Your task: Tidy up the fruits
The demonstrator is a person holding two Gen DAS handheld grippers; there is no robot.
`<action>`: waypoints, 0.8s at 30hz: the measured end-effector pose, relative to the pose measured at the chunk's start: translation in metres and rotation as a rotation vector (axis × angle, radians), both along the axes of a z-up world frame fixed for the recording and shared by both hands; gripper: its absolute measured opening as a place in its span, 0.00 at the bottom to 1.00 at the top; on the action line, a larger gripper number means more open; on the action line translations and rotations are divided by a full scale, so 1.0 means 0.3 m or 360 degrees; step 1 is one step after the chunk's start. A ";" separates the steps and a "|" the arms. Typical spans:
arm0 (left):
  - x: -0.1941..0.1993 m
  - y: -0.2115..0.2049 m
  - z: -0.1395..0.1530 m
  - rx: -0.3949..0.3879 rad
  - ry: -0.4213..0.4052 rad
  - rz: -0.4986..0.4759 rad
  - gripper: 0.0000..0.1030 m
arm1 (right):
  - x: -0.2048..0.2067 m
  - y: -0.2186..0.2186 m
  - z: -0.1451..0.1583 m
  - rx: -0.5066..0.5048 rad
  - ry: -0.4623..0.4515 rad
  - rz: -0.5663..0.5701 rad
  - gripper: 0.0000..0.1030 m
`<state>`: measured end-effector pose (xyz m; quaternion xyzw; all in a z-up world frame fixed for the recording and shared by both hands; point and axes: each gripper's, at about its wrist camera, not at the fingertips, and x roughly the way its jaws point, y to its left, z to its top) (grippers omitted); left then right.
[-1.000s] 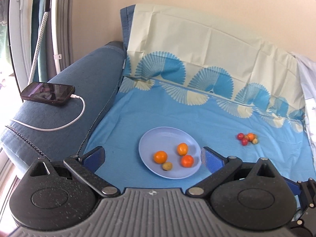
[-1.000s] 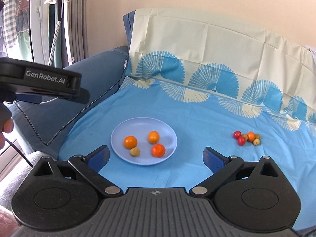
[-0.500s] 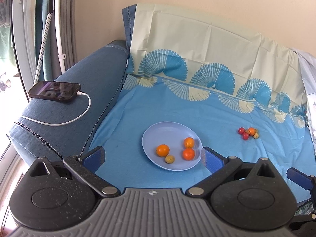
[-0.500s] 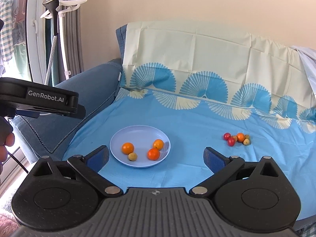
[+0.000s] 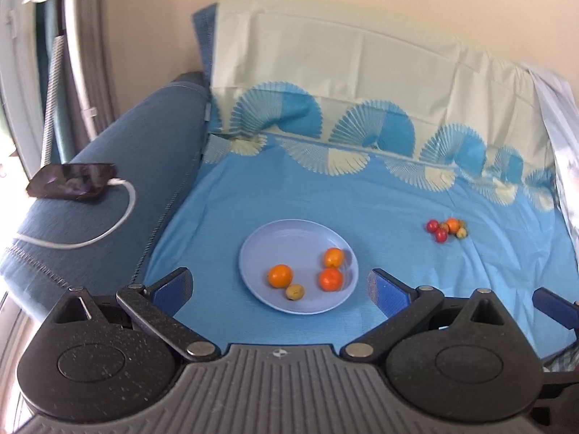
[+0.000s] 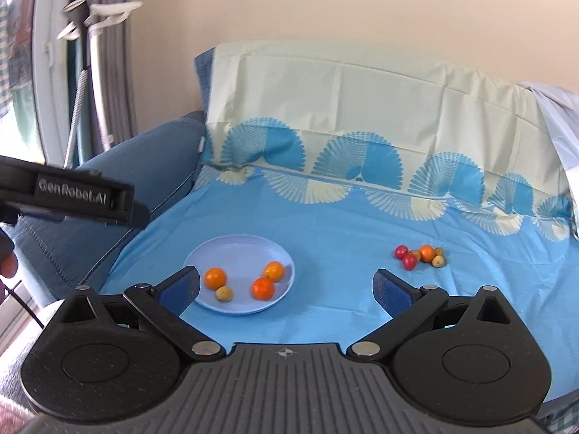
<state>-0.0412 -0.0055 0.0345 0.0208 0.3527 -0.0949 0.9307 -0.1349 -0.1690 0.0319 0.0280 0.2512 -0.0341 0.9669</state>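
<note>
Blue cloth [image 5: 362, 199] with a pale fan pattern is covering the sofa seat and running up the backrest, and all of the fruit is sitting on it. Near the middle a lilac plate [image 5: 275, 238] is lying flat, carrying three oranges and one small yellowish fruit [image 5: 295, 292]. In the left wrist view, one orange [image 5: 279, 276] is sitting at about 7 o'clock on the plate, a second orange [image 5: 333, 257] at about 3 o'clock, and a third orange [image 5: 330, 279] at about 4 o'clock, just beside the second. The yellowish fruit is resting at 6 o'clock, close to the near rim.

Well apart from the plate, toward 2 o'clock of it, a small cluster of loose fruit [image 5: 447, 229] is lying on the cloth: two red ones, one orange one and a yellowish one, bunched together.

Both grippers are hovering above the near edge of the seat, empty. The left gripper [image 5: 280, 287] is spread wide, its blue-padded fingers [image 5: 170, 287] framing the plate. The right gripper [image 6: 286, 291] is likewise released, its left finger overlapping the plate's near-left rim in its own view.

On the blue sofa arm [image 5: 119, 166] at 9 o'clock, a dark phone [image 5: 72, 182] is lying with a white cable [image 5: 105, 233] plugged in.
</note>
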 end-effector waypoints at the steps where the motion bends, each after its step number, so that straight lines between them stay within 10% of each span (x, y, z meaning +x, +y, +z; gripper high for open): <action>1: 0.011 -0.017 -0.004 0.0001 -0.0002 -0.0008 1.00 | 0.003 -0.020 -0.008 0.0005 0.0002 -0.0024 0.98; 17: 0.402 -0.722 -0.259 0.0129 0.0283 -0.0315 1.00 | 0.277 -0.631 -0.374 -0.0065 0.0117 -0.0686 0.98; 24: 0.668 -1.087 -0.490 0.0110 0.0499 -0.0366 1.00 | 0.574 -0.941 -0.587 -0.0193 0.0139 -0.0625 0.99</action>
